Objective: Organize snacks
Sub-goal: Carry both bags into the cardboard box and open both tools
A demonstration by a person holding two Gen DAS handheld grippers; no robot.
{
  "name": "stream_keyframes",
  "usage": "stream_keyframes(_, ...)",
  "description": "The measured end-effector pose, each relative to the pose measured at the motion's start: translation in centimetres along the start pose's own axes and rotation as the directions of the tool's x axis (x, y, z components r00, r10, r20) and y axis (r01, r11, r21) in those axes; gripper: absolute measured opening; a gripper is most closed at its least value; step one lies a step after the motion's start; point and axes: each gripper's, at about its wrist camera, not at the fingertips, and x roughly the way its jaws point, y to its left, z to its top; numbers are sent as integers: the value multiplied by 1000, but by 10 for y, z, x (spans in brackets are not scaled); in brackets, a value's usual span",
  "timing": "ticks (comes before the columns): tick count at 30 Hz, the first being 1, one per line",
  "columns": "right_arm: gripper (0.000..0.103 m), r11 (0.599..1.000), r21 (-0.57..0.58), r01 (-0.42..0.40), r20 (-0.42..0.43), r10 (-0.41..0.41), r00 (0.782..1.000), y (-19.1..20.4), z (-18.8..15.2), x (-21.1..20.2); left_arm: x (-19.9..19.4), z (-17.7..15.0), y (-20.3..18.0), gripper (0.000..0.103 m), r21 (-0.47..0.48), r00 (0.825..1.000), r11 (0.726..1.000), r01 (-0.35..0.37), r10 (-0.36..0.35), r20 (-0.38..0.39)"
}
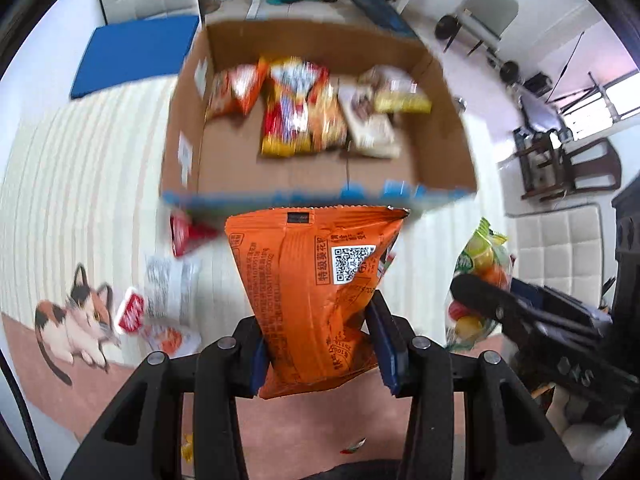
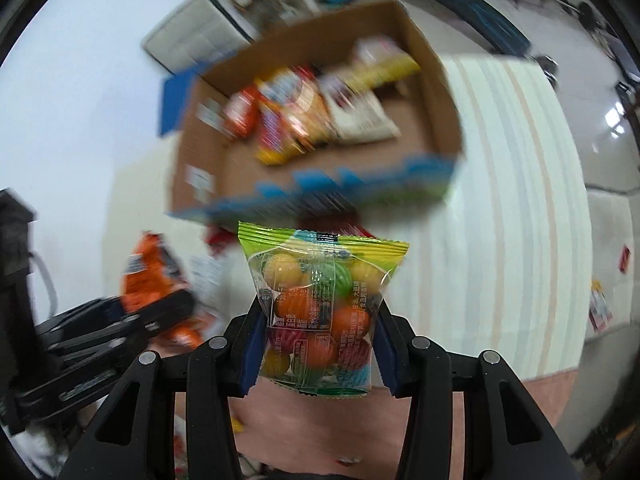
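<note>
My left gripper (image 1: 320, 344) is shut on an orange snack bag (image 1: 316, 280) and holds it up in front of an open cardboard box (image 1: 444, 120). My right gripper (image 2: 318, 340) is shut on a clear green-topped bag of coloured candy balls (image 2: 320, 300), also held up before the box (image 2: 436, 92). Several snack packs (image 1: 304, 108) lie at the box's far end. The right gripper with its candy bag (image 1: 480, 280) shows at the right of the left wrist view. The left gripper's orange bag (image 2: 152, 276) shows at the left of the right wrist view.
The box stands on a striped mat (image 1: 80, 184) with a cat picture (image 1: 76, 320). Red and white snack packs (image 1: 160, 300) lie on the mat to the left. A blue pad (image 1: 132, 52), chairs and gym gear stand behind the box.
</note>
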Motion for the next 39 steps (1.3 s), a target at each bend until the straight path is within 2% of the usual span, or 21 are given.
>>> stream_keyframes(2, 50, 999, -33, -3, 36, 4, 999, 16, 24, -9, -11, 26, 8, 41, -8, 1000, 1000, -15, 15, 23)
stream_keyframes(5, 50, 998, -59, 11, 69, -7, 998, 27, 57, -17, -8, 62, 21, 41, -26, 999, 999, -30, 31, 24)
stream_keyframes(11, 50, 995, -77, 59, 59, -55, 997, 34, 108, 10, 30, 117, 44, 41, -63, 998, 998, -18, 13, -69)
stream_keyframes(15, 50, 995, -65, 71, 10, -70, 997, 28, 126, 51, 64, 135, 55, 41, -74, 989, 997, -13, 1, -149)
stream_keyframes(19, 50, 993, -65, 98, -32, -100, 994, 18, 133, 90, 99, 143, 63, 41, -91, 974, 996, -12, -9, -227)
stream_keyframes(25, 50, 990, -61, 130, -73, -134, 988, 4, 136, 122, 130, 142, 70, 41, -104, 959, 995, -6, -24, -284)
stream_keyframes(31, 50, 989, -66, 133, -96, -139, 986, -4, 136, 135, 138, 142, 71, 41, -99, 955, 995, -19, -11, -296)
stream_keyframes(34, 52, 991, -54, 124, -134, -130, 982, -8, 138, 140, 136, 142, 71, 43, -104, 959, 994, -19, -12, -283)
stream_keyframes(35, 55, 989, -56, 133, -140, -140, 980, -8, 138, 141, 137, 143, 70, 46, -99, 960, 995, -19, -9, -279)
stream_keyframes(37, 72, 988, -70, 141, -141, -150, 979, -7, 138, 139, 133, 144, 71, 62, -106, 963, 994, -16, -13, -268)
stream_keyframes(38, 86, 988, -71, 138, -145, -147, 979, -7, 139, 138, 130, 145, 72, 74, -116, 965, 993, -4, -26, -259)
stream_keyframes(39, 89, 988, -71, 135, -148, -145, 978, -7, 139, 137, 128, 146, 73, 82, -119, 967, 993, 0, -30, -252)
